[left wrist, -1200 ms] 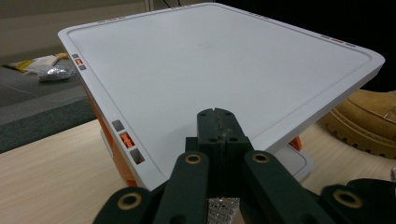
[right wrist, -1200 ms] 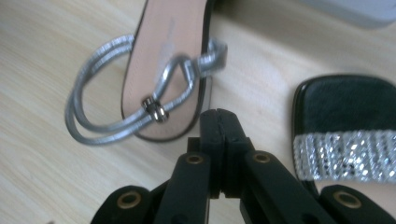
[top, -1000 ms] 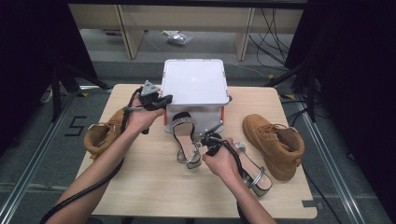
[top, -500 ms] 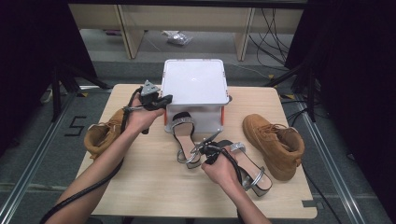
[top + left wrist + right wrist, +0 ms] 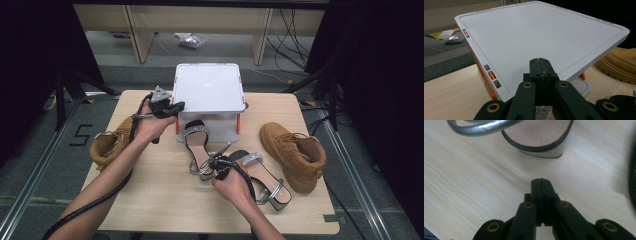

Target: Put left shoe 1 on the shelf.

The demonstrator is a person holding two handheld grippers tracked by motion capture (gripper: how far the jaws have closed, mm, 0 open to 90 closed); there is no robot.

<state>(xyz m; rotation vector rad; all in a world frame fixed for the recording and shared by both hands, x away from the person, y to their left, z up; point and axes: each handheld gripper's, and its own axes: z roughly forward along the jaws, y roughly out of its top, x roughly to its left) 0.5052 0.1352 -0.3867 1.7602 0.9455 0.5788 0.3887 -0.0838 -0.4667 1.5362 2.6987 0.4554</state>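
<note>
My left gripper [image 5: 176,106] is shut and holds nothing. It hovers at the front left corner of a white lidded box [image 5: 209,86]. In the left gripper view its tips [image 5: 540,61] meet over the box lid [image 5: 541,32], with a glittery strap [image 5: 544,110] just below them. My right gripper [image 5: 216,164] is also shut on nothing and sits low between two silver-strapped sandals [image 5: 196,145] [image 5: 263,177]. In the right gripper view its jaws [image 5: 540,181] point down at bare wood, a short way from a sandal's heel end [image 5: 539,140] and a silver strap [image 5: 481,127].
The wooden table [image 5: 165,200] carries a tan boot [image 5: 295,150] at the right and another [image 5: 107,142] at the left edge under my left forearm. The box has orange latches [image 5: 491,75]. A boot sole [image 5: 619,65] lies beyond the lid. Black cables trail from both grippers.
My right hand has sunk toward the table and drawn slightly nearer, between the two sandals. The left hand and its gripper have stayed where they were.
</note>
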